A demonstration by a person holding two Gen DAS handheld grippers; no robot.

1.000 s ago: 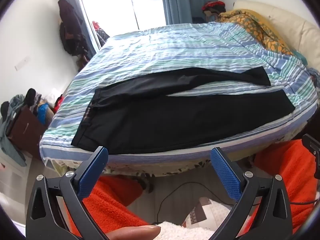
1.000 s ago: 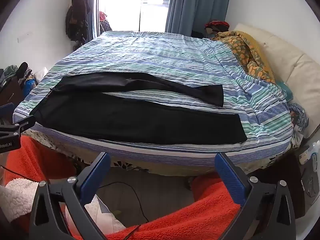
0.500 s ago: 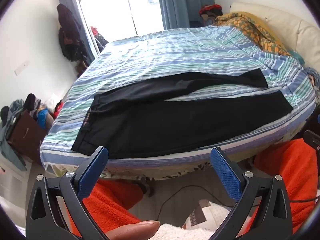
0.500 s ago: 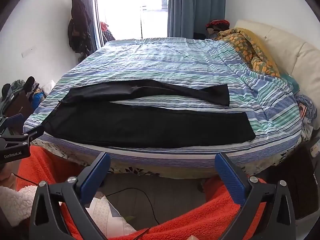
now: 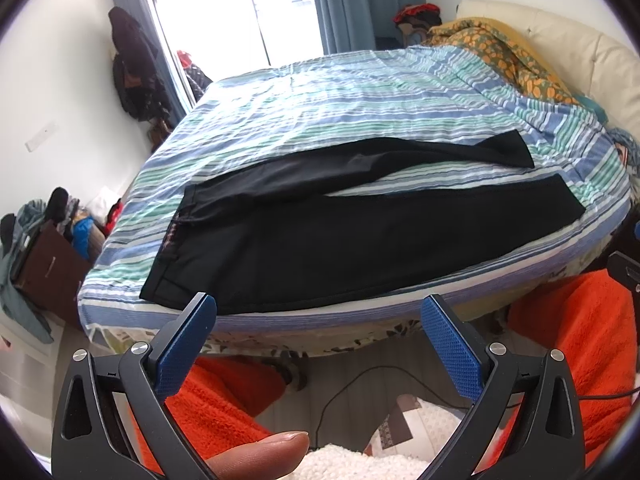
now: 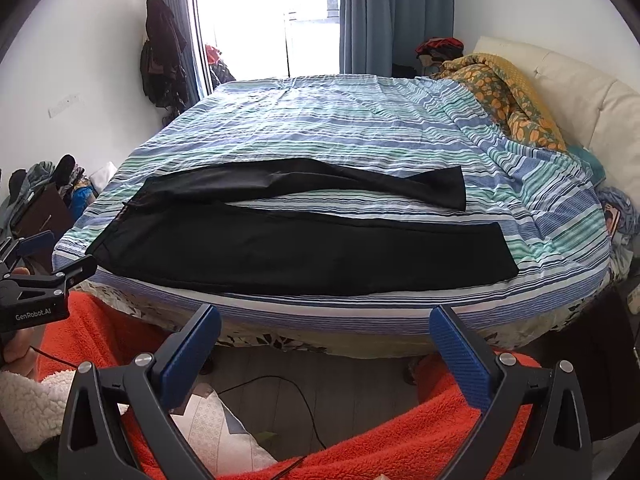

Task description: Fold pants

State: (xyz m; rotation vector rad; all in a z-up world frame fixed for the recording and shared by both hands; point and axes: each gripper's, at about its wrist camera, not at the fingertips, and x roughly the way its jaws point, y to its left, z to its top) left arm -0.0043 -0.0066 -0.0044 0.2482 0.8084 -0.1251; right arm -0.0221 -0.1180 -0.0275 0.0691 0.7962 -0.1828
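Black pants [image 5: 340, 236] lie spread flat on the striped bed [image 5: 360, 96], waistband to the left, the two legs running right and splayed apart. They also show in the right wrist view [image 6: 304, 248]. My left gripper [image 5: 318, 320] is open and empty, held off the bed's near edge below the waistband end. My right gripper [image 6: 324, 330] is open and empty, off the near edge below the middle of the near leg. The left gripper's body [image 6: 36, 292] shows at the left of the right wrist view.
An orange-patterned blanket [image 6: 508, 92] and a cream headboard [image 6: 580, 96] lie at the bed's right. Orange fleece [image 6: 440, 432] covers the person's legs below the grippers. Clothes and a brown box [image 5: 52, 264] stand on the floor at left. A cable [image 5: 352, 384] runs on the floor.
Both grippers have risen and tilted, so the bed and pants sit lower and nearer in view. The pants have not moved. Both stay open.
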